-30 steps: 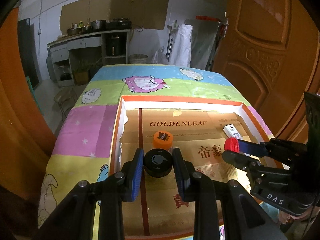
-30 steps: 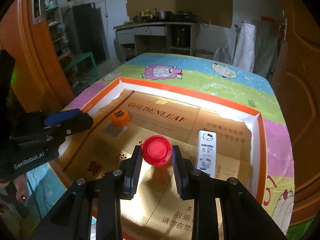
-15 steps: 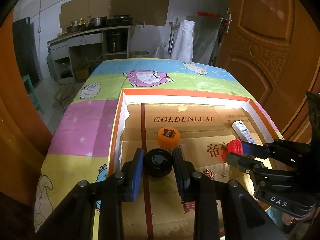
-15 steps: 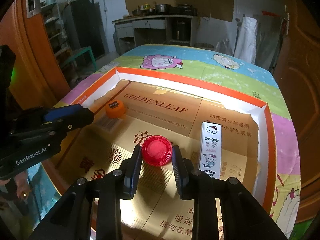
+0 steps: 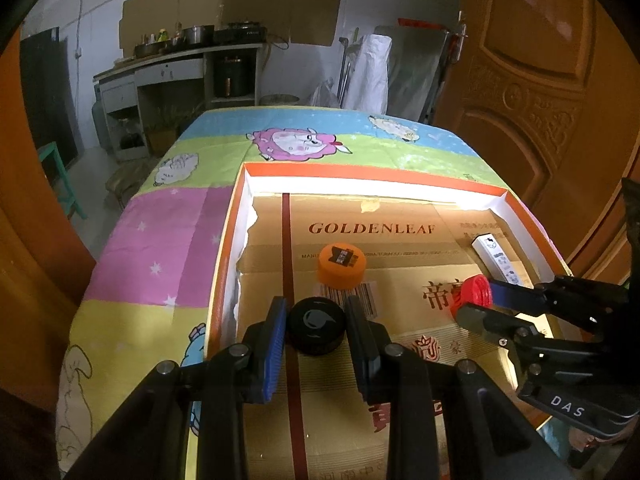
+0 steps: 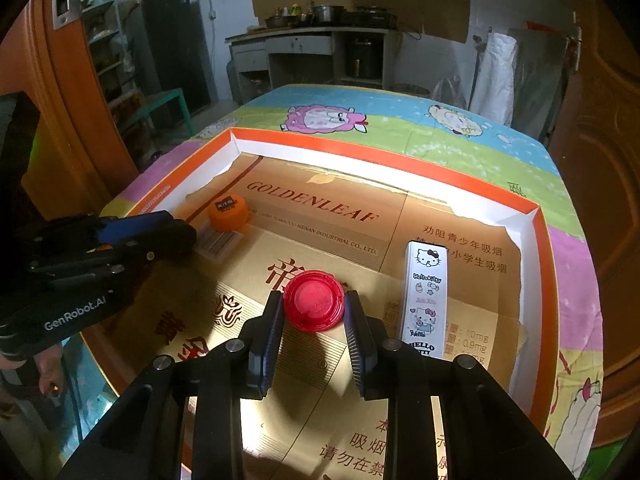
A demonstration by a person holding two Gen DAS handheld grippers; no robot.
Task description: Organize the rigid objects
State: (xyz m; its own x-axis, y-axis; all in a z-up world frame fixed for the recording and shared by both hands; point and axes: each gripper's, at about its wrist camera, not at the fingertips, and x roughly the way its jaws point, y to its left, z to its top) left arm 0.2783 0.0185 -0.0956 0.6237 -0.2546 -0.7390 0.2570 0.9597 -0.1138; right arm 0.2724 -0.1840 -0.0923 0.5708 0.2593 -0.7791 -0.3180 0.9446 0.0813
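Fingers of left gripper [image 5: 316,322] clamp black cap [image 5: 316,330]; right gripper [image 6: 313,306] clamps red cap [image 6: 313,306]. Both have advanced over tray [image 6: 548,256]; placement pending.

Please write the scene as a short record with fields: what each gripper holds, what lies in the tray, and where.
left gripper: shut on black cap
right gripper: shut on red cap
tray: orange rim, cardboard lining, on cartoon cloth
orange cap: on the lining, just beyond the black cap
Hello Kitty box: lying flat, right of the red cap
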